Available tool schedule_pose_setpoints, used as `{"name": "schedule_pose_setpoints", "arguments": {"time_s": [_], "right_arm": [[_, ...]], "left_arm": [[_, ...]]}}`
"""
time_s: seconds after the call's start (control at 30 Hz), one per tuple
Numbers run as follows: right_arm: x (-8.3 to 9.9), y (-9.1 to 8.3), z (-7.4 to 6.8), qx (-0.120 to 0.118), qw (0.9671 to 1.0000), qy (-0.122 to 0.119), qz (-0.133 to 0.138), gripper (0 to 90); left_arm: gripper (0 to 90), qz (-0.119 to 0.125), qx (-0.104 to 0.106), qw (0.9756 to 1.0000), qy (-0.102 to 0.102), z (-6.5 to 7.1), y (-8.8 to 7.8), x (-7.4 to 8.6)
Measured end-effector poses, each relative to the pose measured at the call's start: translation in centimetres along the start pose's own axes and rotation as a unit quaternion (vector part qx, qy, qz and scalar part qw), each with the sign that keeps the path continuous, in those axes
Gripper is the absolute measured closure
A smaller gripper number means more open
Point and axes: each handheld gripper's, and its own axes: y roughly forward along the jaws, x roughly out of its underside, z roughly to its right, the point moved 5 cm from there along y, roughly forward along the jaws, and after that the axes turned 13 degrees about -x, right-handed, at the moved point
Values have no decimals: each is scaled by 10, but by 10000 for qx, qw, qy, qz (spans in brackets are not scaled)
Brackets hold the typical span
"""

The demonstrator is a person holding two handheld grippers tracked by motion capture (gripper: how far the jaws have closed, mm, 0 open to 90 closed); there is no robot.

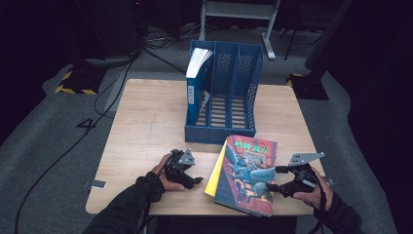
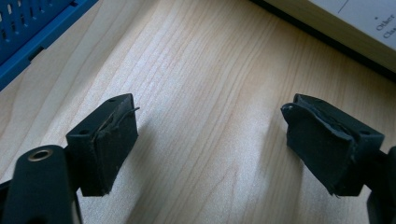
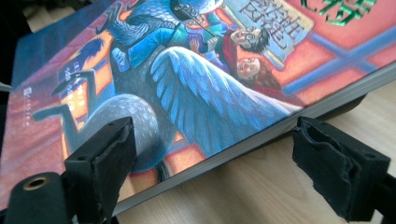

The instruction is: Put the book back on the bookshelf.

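While the blue rack (image 1: 234, 92) on the worktop (image 1: 146, 122) holds one upright book (image 1: 196, 85) in its left slot, we keep the novel (image 1: 246, 173) flat before it, right gripper (image 1: 278, 178) jaws spread at its edge, left gripper (image 1: 195, 178) jaws spread, empty.

book cover (image 1: 248, 170): beside my right gripper (image 1: 278, 178), red-orange ground, blue winged creature, green title lettering on a pale panel
yellow book (image 1: 215, 171): between my two grippers, under the illustrated one, bright yellow edge
file rack (image 1: 234, 92): beyond my left gripper (image 1: 192, 174), solid blue, slotted walls
upright book (image 1: 195, 87): in that rack, blue cover, white pages
table (image 1: 146, 122): under my grippers, pale wood grain
my jaws: black, both grippers
my sleeves (image 1: 124, 209): dark
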Motion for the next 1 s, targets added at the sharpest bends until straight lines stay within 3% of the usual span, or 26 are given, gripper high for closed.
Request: {"name": "schedule_pose_setpoints", "arguments": {"time_s": [0.1, 0.37, 0.43, 0.53, 0.63, 0.8, 0.93, 1.0], "right_arm": [[-3, -1, -2, 87, 9998, -132, -90, 145], [-12, -5, -4, 187, 9991, -370, -10, 184], [-16, -6, -3, 216, 9987, -466, 71, 209], [-23, -9, -2, 91, 9977, -621, 237, 237], [-26, -8, 5, -169, 9981, -509, 302, 262], [-28, 7, 14, 48, 9991, -421, 82, 247], [-31, 10, 14, 58, 9989, -443, 128, 250], [-35, 9, 12, 82, 9978, -630, 194, 251]], "left_arm": [[159, -1, 4, 10000, 9, 0, 1, -1], [156, -34, 43, 10000, 42, 0, 4, -5], [156, -107, 45, 9999, 102, -1, 5, -7], [168, -88, -2, 10000, 25, -4, 7, -9], [189, -101, -7, 9999, -28, -7, 8, -10], [191, -114, -34, 9999, -3, -8, 9, -11], [212, -117, -85, 9999, -3, -8, 9, -13], [214, -41, -138, 9999, 47, -12, 10, -18]]}}
